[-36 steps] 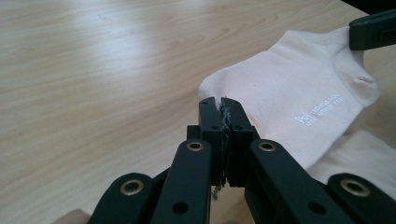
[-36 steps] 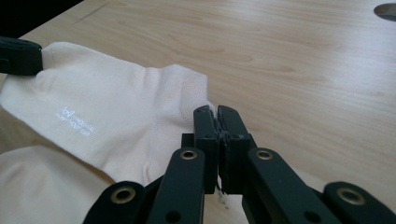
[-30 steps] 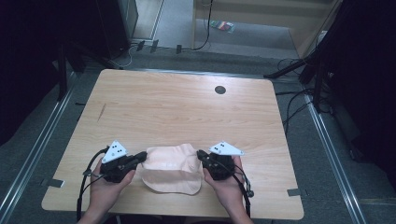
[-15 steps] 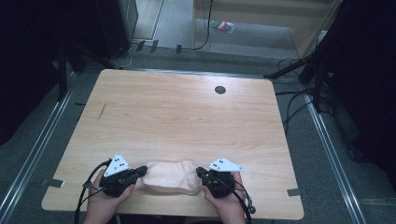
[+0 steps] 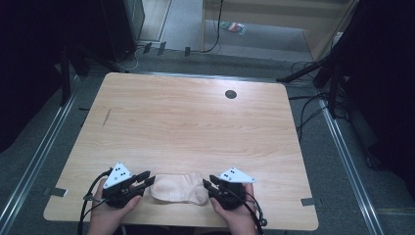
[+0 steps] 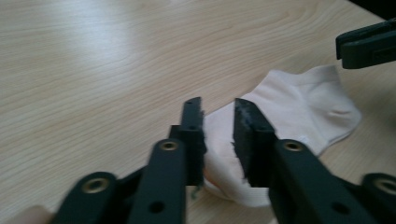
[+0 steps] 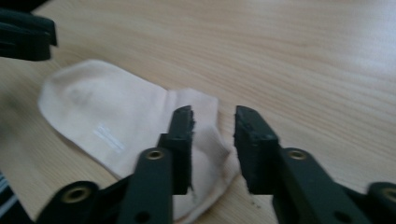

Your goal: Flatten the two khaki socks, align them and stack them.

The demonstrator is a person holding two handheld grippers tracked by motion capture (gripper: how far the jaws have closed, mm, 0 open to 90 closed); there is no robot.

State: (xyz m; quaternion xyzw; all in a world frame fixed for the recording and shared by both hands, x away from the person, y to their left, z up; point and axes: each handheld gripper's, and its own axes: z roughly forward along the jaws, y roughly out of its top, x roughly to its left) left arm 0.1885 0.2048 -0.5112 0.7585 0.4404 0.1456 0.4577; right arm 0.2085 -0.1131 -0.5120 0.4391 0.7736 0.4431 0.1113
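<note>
A pale peach sock (image 5: 178, 188) lies flat on the wooden table (image 5: 195, 127) near its front edge. My left gripper (image 5: 147, 177) is at the sock's left end and my right gripper (image 5: 208, 182) at its right end, each held in a hand. In the left gripper view the jaws (image 6: 218, 105) have just been opening; a gap shows between them over the sock's edge (image 6: 303, 107), pads not pressing it. The right gripper (image 7: 212, 112) has likewise just been opening, its jaws apart above the sock's other end (image 7: 107, 112).
A black round grommet (image 5: 230, 94) sits at the table's far right, and a short dark mark (image 5: 106, 117) at its left. Cables and metal rails run along the floor beside the table. The hands are close to the front edge.
Both grippers came toward the front edge and lower. The sock, broader and lifted a second ago, now lies as a smaller flat shape. Both pairs of jaws have parted.
</note>
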